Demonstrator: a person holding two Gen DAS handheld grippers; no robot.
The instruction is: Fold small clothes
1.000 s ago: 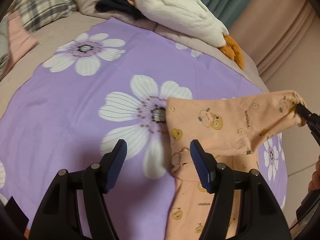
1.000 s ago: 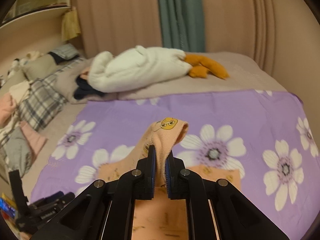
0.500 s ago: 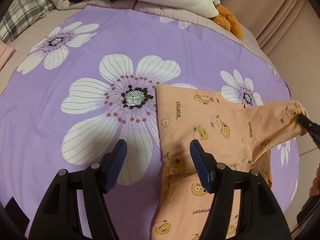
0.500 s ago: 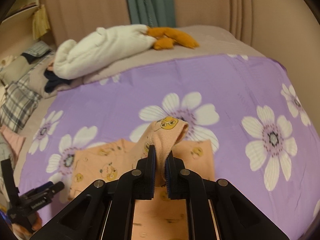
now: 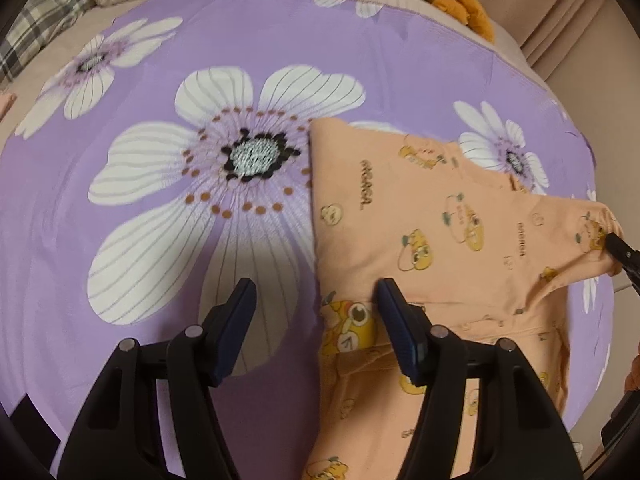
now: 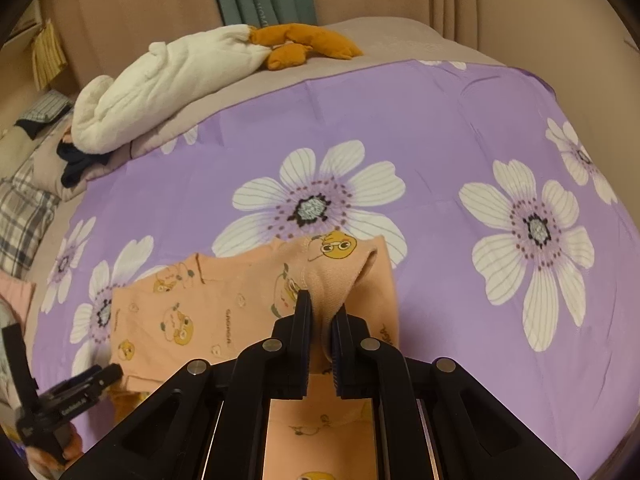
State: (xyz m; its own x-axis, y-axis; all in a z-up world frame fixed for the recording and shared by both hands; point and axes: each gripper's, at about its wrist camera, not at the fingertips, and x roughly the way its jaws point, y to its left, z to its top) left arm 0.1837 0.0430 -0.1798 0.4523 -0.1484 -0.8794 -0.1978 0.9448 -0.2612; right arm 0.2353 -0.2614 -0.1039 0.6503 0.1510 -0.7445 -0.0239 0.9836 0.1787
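My right gripper pinches the peach garment's raised corner at frame centre, left gripper spread empty over its lower-left edge; I'd lay that corner flat, edges aligned, before releasing.

Bed under a purple flowered sheet; peach garment lying on the sheet, white plush with orange feet and plaid fabric at the far side.
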